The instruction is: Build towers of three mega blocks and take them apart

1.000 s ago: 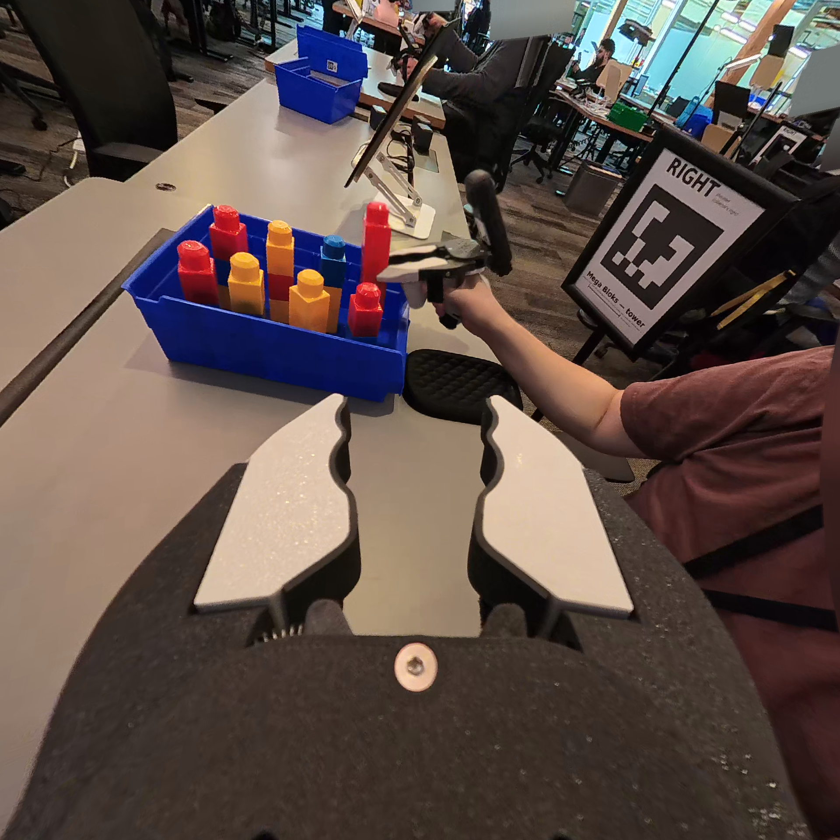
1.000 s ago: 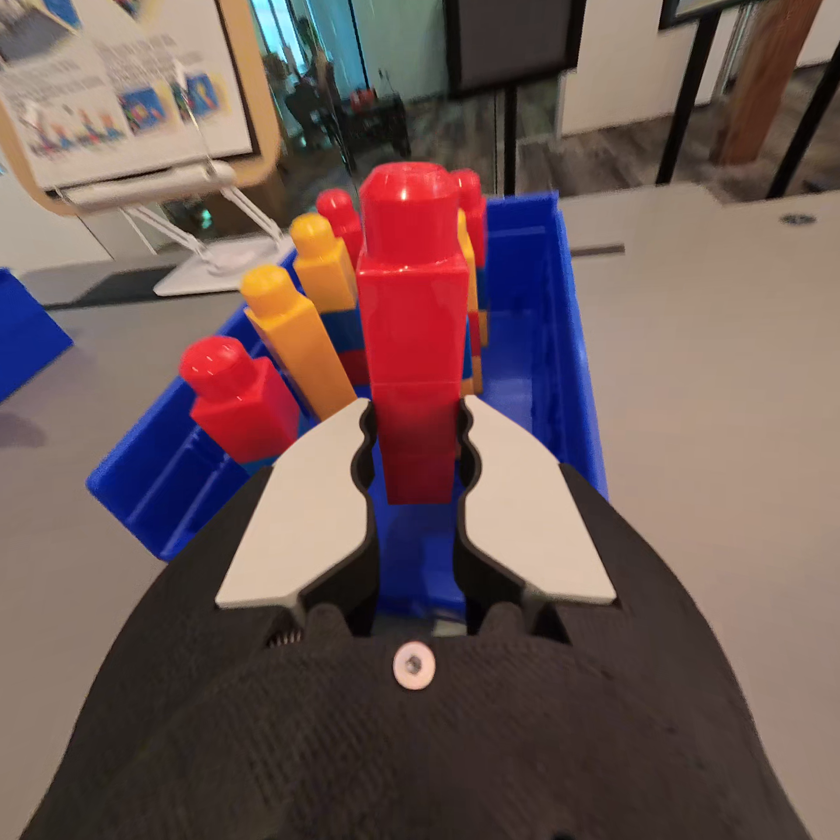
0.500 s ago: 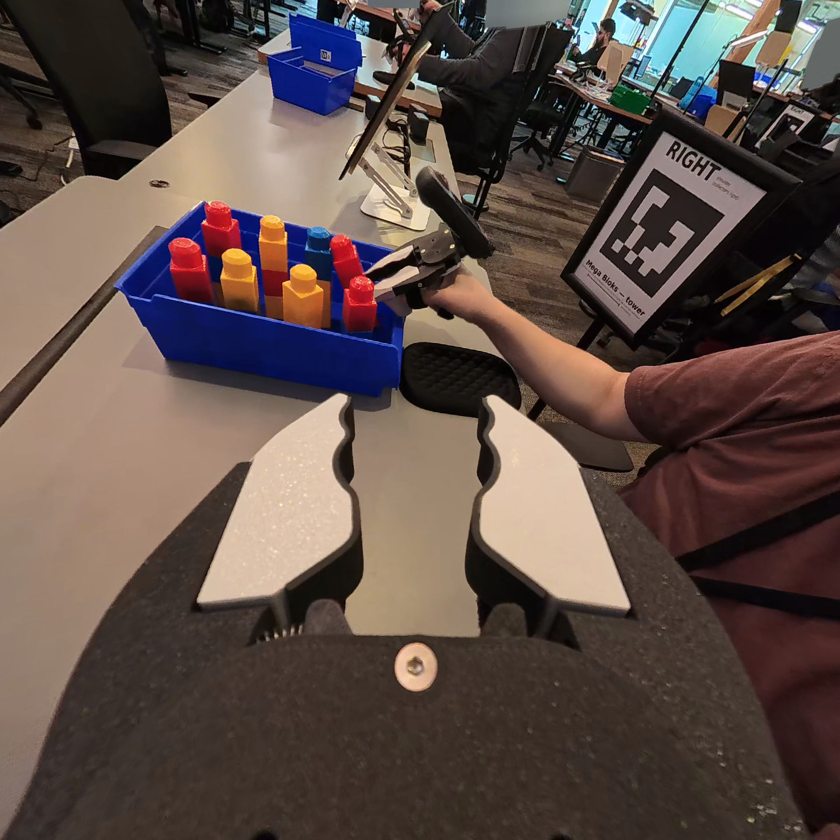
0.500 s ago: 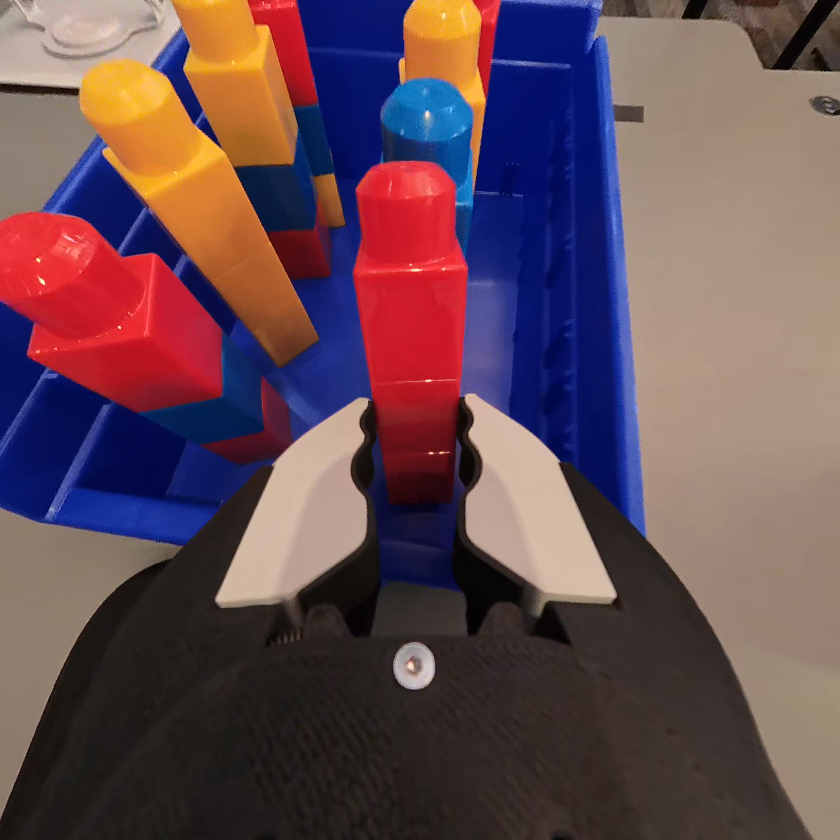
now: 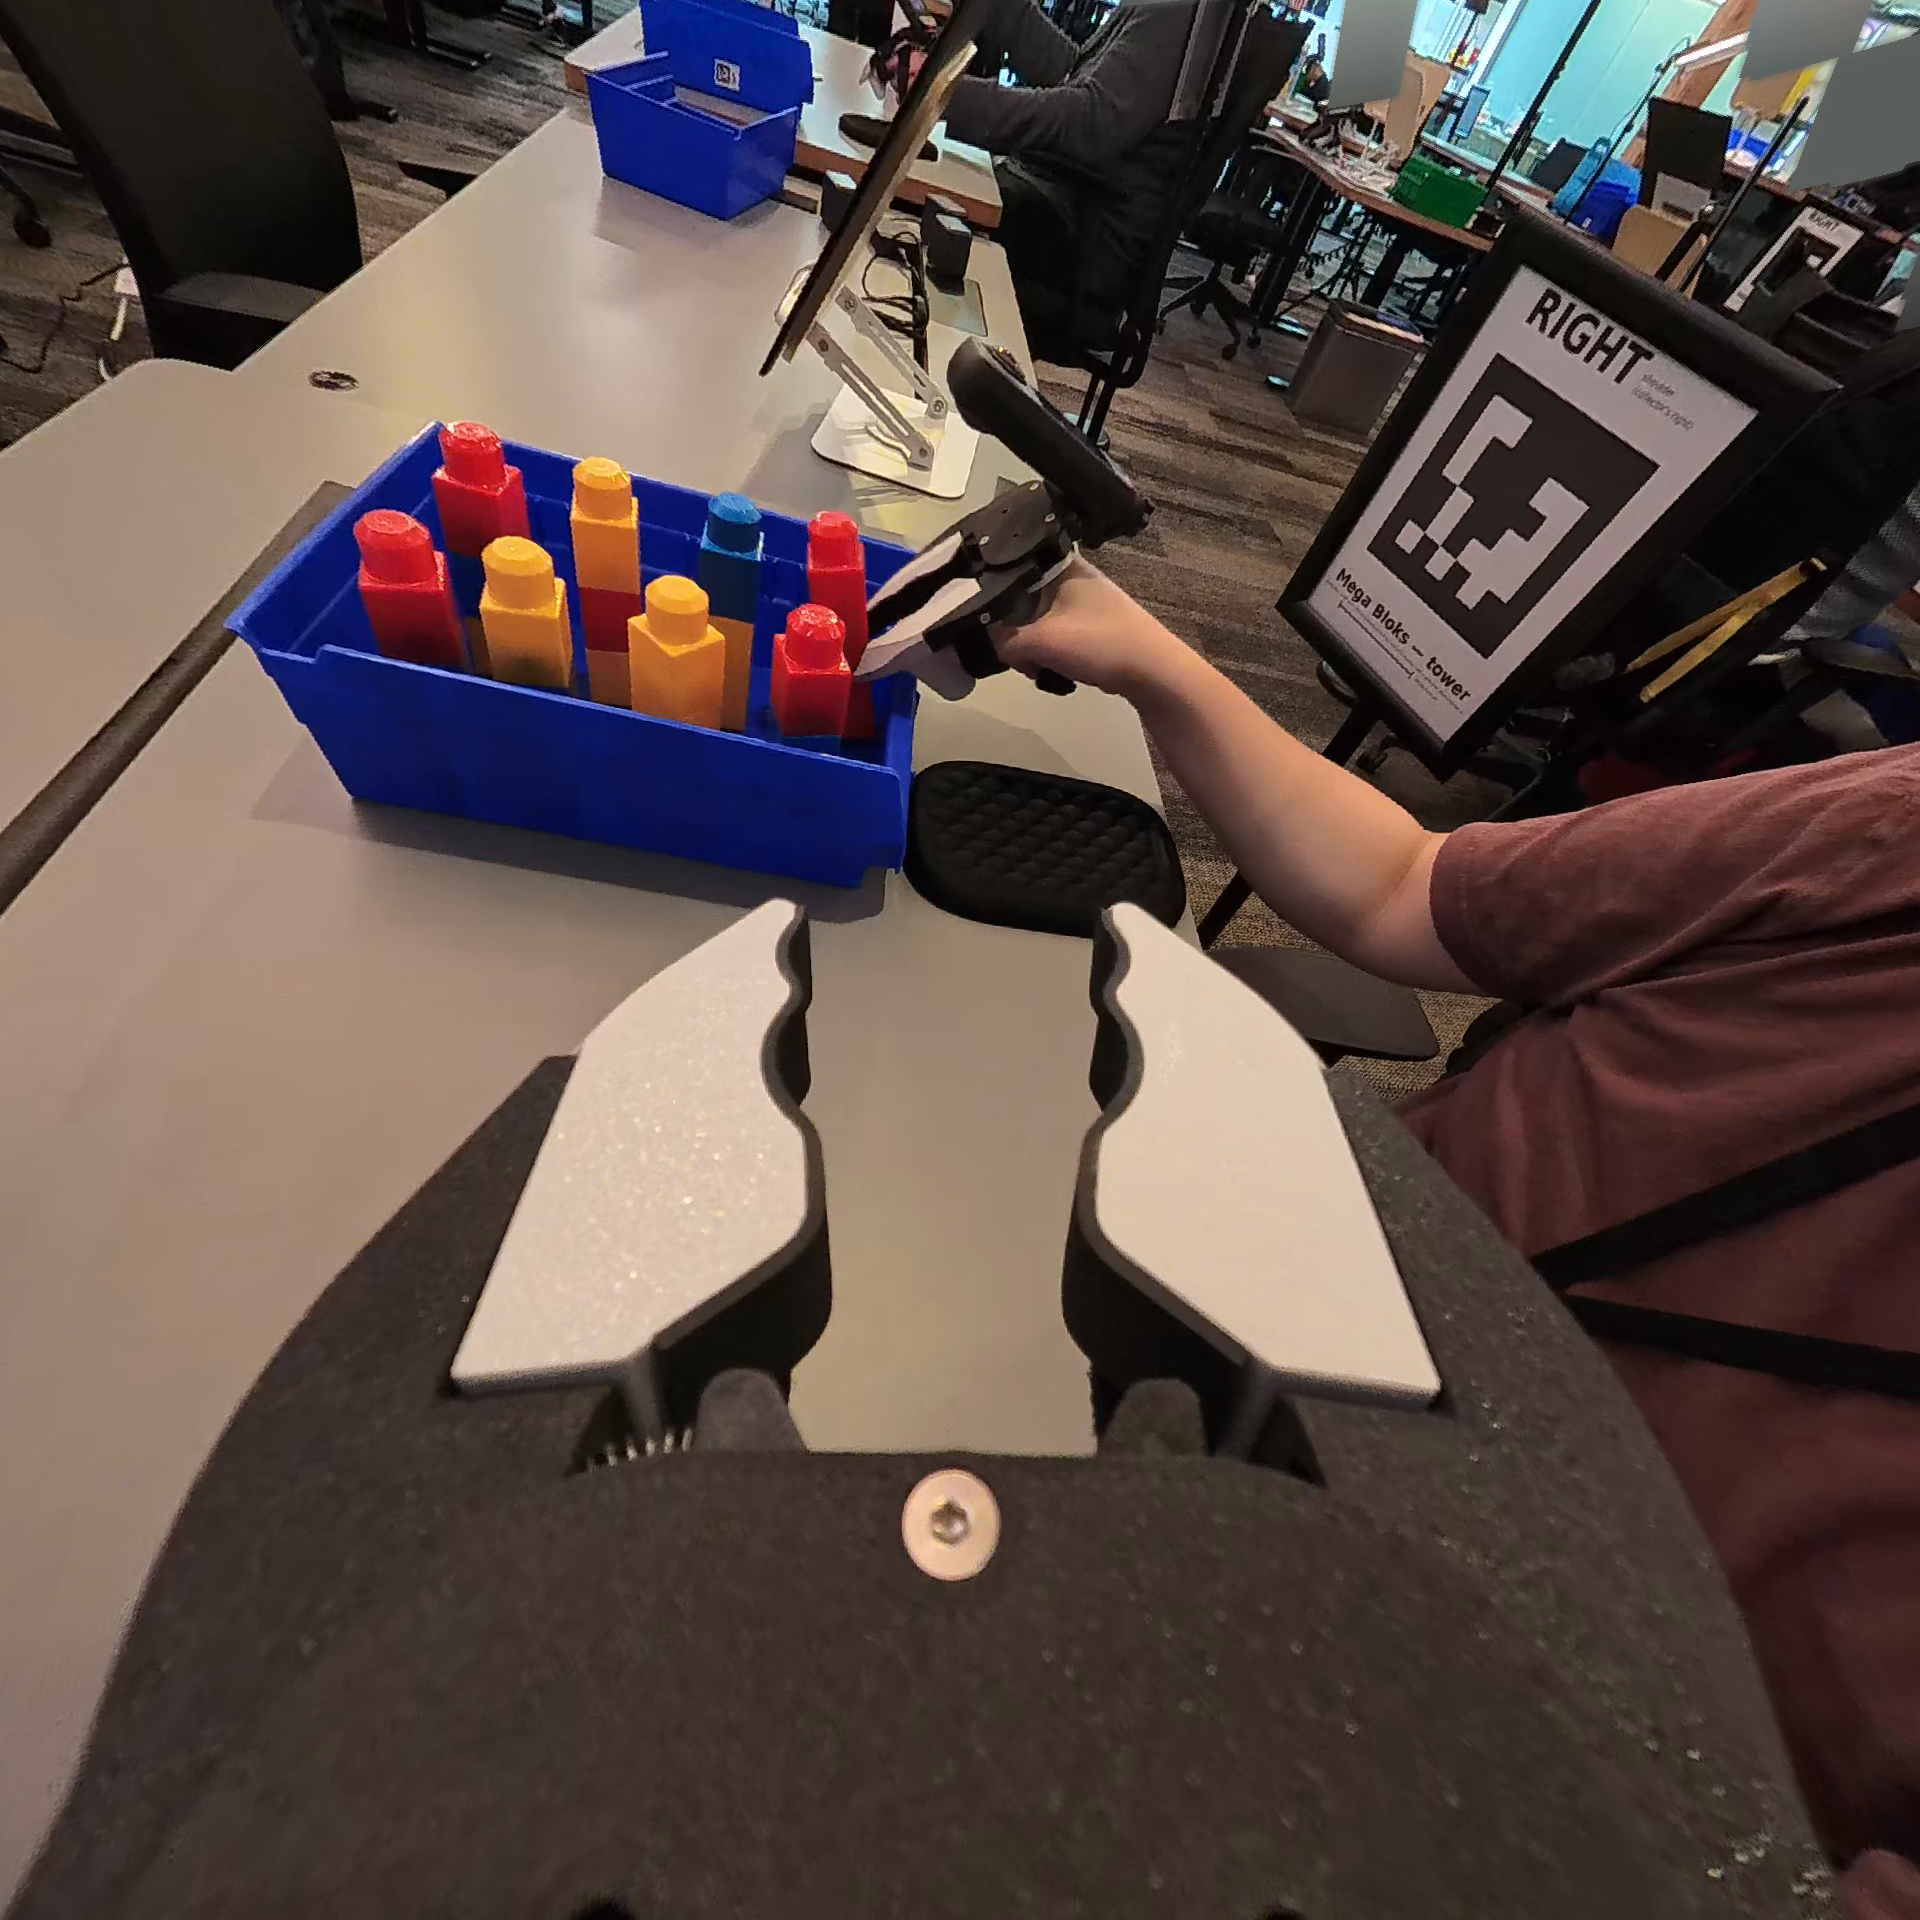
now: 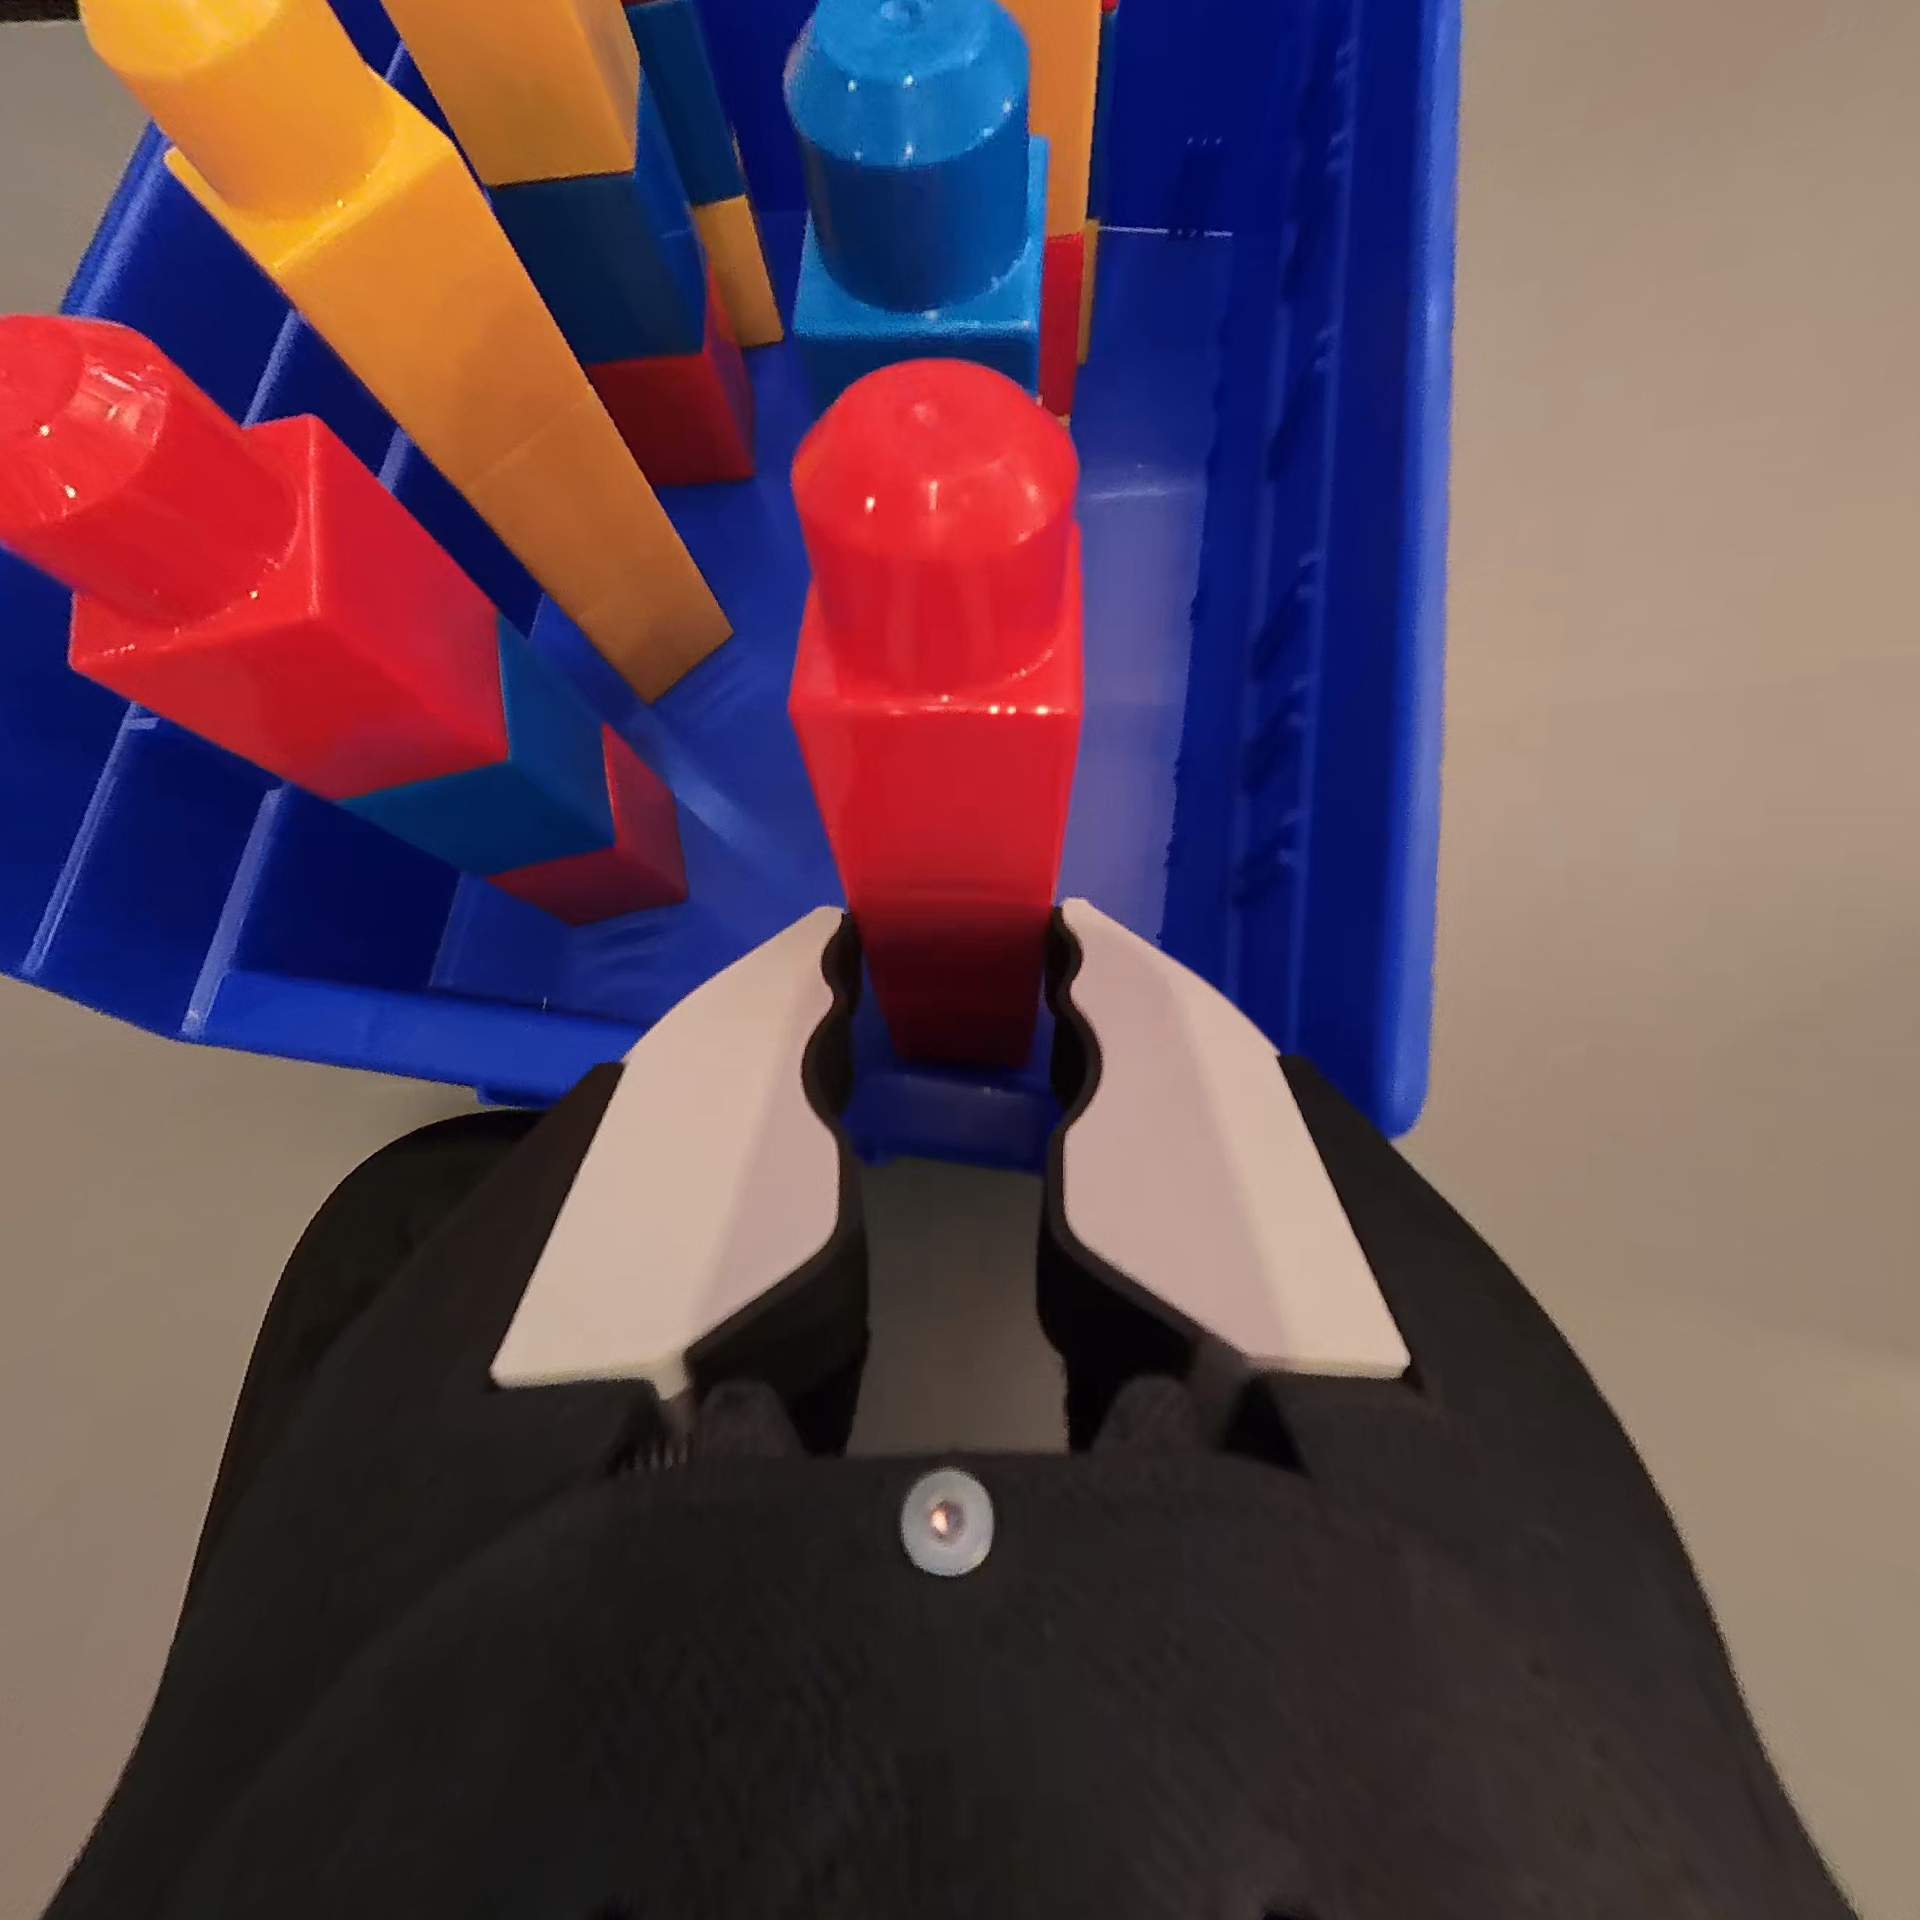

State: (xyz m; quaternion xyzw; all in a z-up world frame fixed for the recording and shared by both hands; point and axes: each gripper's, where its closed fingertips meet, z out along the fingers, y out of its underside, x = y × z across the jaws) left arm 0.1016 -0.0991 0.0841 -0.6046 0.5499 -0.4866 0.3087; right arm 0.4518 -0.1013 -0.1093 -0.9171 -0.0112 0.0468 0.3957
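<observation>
Grey desk (image 5: pixel 312 1039) in an open office carries one blue bin (image 5: pixel 582 769), with a black textured pad (image 5: pixel 1039 852) touching the bin's near right corner and a second blue bin (image 5: pixel 696 135) far back.

Left gripper (image 5: pixel 951 1039): fingers wide apart over bare desk short of the bin, nothing between them, touching nothing.

Right gripper (image 6: pixel 951 997): fingers narrowed onto the lowest part of an all-red tower (image 6: pixel 935 727); both pads press its sides. Tower is upright inside the bin, near the right end wall, its base at or just above the floor; cannot tell if it rests there.

Towers counted in the left wrist view: seven in the bin. Four red-topped, two yellow-topped, one blue-topped (image 5: pixel 732 551), plus one more yellow-topped tall one (image 5: pixel 605 561), so three yellow: eight in all. Blocks are single-stud, stacked vertically; lower blocks mostly hidden by the bin wall.
</observation>
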